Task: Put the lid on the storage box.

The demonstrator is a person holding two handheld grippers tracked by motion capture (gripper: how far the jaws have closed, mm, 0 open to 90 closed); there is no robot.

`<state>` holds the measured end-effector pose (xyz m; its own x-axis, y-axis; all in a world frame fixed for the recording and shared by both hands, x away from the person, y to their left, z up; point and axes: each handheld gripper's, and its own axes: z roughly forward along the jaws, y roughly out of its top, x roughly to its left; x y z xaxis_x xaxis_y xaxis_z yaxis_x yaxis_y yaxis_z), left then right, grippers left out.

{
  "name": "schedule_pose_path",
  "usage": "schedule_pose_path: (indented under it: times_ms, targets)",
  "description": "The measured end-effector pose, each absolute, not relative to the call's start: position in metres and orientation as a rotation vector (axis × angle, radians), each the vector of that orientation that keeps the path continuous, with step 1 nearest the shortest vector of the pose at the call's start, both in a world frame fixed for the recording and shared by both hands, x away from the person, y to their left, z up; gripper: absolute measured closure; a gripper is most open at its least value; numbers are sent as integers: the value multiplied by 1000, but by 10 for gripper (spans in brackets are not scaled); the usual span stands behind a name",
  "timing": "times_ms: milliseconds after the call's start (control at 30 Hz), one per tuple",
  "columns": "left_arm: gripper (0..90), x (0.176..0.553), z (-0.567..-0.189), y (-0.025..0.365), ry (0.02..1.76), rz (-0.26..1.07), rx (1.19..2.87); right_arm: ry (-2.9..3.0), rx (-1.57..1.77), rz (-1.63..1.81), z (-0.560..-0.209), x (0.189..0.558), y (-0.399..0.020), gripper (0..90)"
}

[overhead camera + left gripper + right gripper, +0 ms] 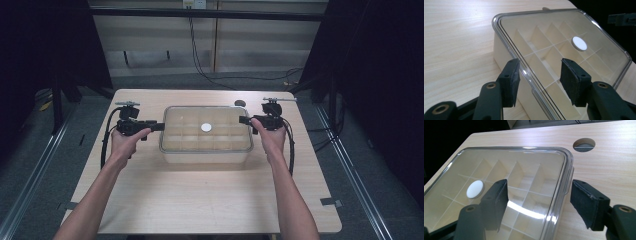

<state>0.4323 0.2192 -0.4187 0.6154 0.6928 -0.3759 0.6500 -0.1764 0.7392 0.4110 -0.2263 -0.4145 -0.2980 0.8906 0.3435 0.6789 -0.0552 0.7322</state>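
Observation:
A cream box split into several compartments stands mid-table under a clear lid with a white round disc at its centre. My left gripper is open at the box's left end, its jaws straddling the lid's rim. My right gripper is open at the right end, with one jaw over the lid and one outside the rim. The disc shows through both gripper views. Nothing is clamped.
The wooden table has a round cable hole behind the box's right corner. Dark curtains hang at both sides. Cables run across the floor behind, and bare tabletop lies in front of the box.

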Motion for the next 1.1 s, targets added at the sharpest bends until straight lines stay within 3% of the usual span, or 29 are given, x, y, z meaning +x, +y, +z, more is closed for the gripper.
schedule_pose_path:
  times_ms: [200,1100]
  targets:
    - [441,422,-421,221,1052,56,1859,1991,1628,1316,-406,399,-228,309]
    - [438,351,-410,242,958,200,1921,2015,1487,1385,-395,310,-246,348]
